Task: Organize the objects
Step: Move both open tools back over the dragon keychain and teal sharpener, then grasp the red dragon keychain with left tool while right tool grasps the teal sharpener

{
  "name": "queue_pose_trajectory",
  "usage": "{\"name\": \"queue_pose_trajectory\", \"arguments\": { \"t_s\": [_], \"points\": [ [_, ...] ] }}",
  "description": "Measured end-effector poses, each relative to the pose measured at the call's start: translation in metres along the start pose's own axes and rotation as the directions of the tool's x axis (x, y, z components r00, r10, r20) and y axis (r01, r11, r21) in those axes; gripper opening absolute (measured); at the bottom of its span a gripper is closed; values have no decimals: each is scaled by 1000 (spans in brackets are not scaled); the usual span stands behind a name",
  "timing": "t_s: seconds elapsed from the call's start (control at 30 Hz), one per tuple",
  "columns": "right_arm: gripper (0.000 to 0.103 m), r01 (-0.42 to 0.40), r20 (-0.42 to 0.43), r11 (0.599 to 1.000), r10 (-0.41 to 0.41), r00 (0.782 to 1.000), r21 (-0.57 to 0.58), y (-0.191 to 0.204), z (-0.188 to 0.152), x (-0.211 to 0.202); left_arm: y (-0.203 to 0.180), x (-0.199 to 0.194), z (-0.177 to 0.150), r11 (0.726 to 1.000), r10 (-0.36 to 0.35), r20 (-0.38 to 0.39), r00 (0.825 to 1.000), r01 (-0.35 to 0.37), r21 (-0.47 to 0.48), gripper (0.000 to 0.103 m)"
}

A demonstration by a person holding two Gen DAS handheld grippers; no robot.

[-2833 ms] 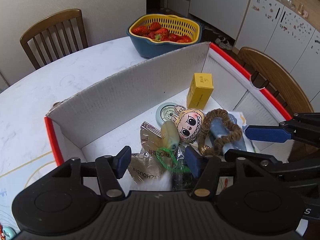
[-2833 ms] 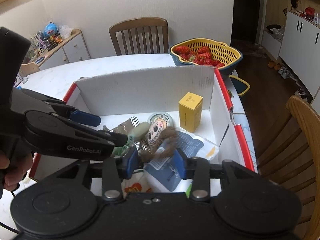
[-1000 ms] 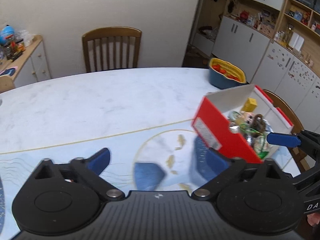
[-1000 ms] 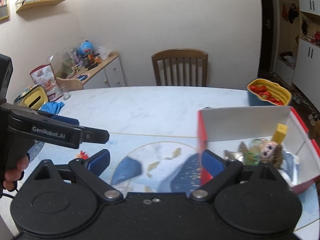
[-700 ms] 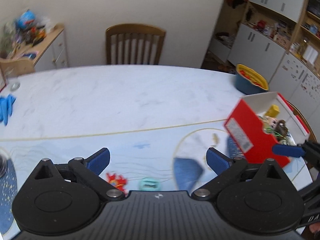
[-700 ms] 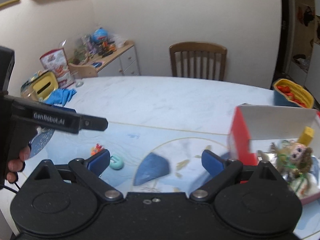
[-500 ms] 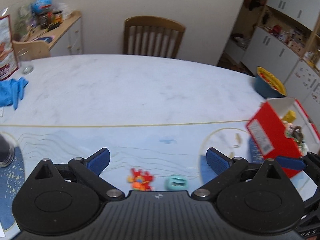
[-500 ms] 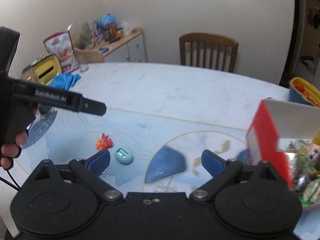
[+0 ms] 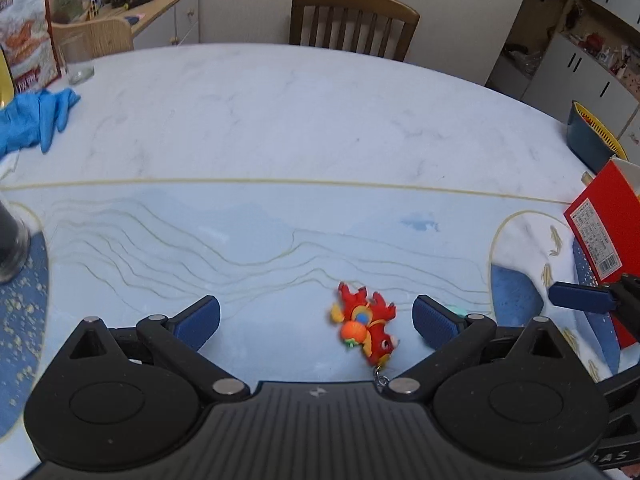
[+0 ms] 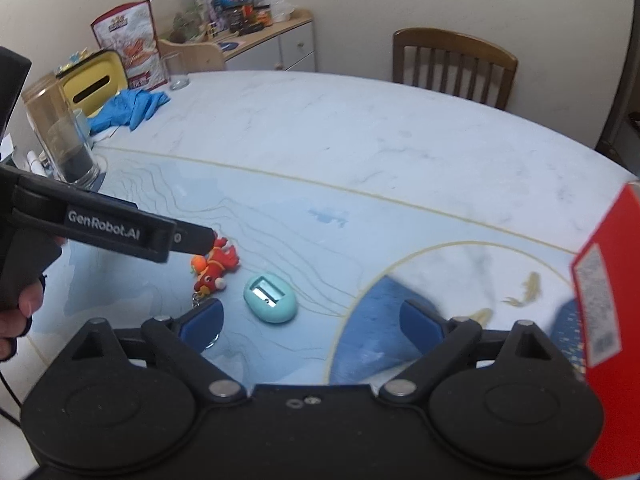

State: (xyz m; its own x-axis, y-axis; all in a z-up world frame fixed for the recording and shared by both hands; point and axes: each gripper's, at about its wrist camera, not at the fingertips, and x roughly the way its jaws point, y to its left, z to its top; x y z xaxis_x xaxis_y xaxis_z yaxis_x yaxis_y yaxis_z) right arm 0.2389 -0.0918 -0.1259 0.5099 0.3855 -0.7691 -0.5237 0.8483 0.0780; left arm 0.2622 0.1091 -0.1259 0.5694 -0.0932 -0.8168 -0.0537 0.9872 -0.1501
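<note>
Fingers on both grippers stand spread wide with nothing between their pads. The right gripper (image 10: 310,320) has just narrowed a little, yet its blue pads touch only air above the desk (image 10: 360,140). The left gripper (image 9: 316,318) hangs just over the red toy (image 9: 366,326), which lies nearer its right-hand finger than its left.

That toy is a small plush fish or dragon, red with orange fins and a bluish spot, on its side with a metal key ring at its near end. Just beside it, apart but close, lies a teal egg (image 10: 270,298), smooth and oval, with a small silvery window on top. In the right wrist view the egg sits just ahead of the right gripper, between its fingers' lines, and the toy lies to its left under the tip of the left gripper.

A red box (image 10: 600,280) stands at the right edge, well apart from both. Far across the desk lie blue gloves (image 10: 128,108), a tall glass (image 10: 60,132), a yellow case (image 10: 96,80) and a snack bag (image 10: 128,44). A chair (image 10: 454,64) stands behind.
</note>
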Motion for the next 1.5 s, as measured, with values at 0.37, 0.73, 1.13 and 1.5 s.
{"name": "queue_pose_trajectory", "arguments": {
  "t_s": [0.37,0.73,1.13,1.5],
  "points": [
    [70,-16,-36,996,13,999,-86,13,2,30,-7,19,-12,998,12,1,1000,-12,57,102],
    [39,-46,-18,986,44,999,-163,22,4,35,-22,14,-14,989,-28,36,999,23,146,61],
    [31,-27,-34,990,22,999,-141,14,-3,24,-33,10,-14,986,-53,34,998,47,160,35],
    [31,44,-27,999,-43,999,17,-25,-19,-35,-55,-14,-10,979,-100,15,995,96,182,34]
  ]
}}
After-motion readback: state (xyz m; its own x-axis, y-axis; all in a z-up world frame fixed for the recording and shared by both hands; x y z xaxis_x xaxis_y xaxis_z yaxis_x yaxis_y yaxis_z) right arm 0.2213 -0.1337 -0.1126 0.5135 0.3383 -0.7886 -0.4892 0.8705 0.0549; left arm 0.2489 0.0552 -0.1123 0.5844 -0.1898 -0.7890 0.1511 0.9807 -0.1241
